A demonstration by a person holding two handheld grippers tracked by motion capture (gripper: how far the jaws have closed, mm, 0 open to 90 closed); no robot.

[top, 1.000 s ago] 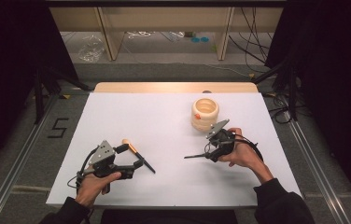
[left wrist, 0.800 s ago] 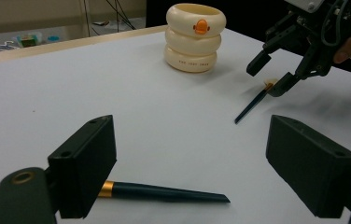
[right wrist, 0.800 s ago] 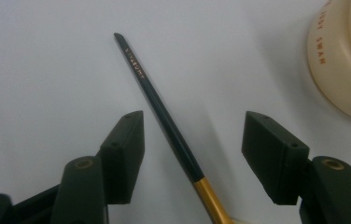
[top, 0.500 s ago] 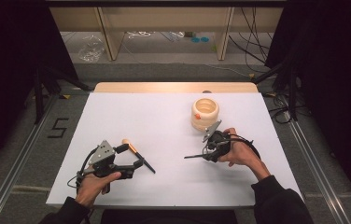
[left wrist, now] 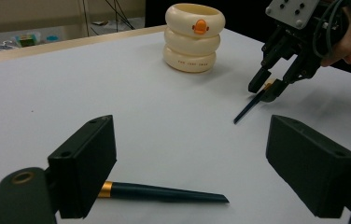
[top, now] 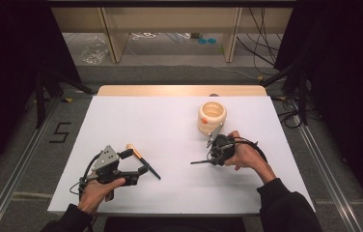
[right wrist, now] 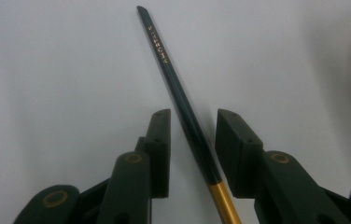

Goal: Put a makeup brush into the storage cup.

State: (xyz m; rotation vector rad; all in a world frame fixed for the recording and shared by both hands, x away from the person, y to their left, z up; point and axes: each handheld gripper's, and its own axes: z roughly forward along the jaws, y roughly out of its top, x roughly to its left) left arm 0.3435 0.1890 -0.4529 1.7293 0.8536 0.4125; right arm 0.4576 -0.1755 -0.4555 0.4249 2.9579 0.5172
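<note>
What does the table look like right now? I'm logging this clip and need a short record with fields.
surface: white table
holder: cream ringed cup, upright, far right
right gripper: jaws have just been closing around a dark chopstick lying flat; pads not yet pressing it
left gripper: jaws wide open
second chopstick: flat on the table by the left gripper's jaw, gold band showing
hands: one on each gripper
</note>
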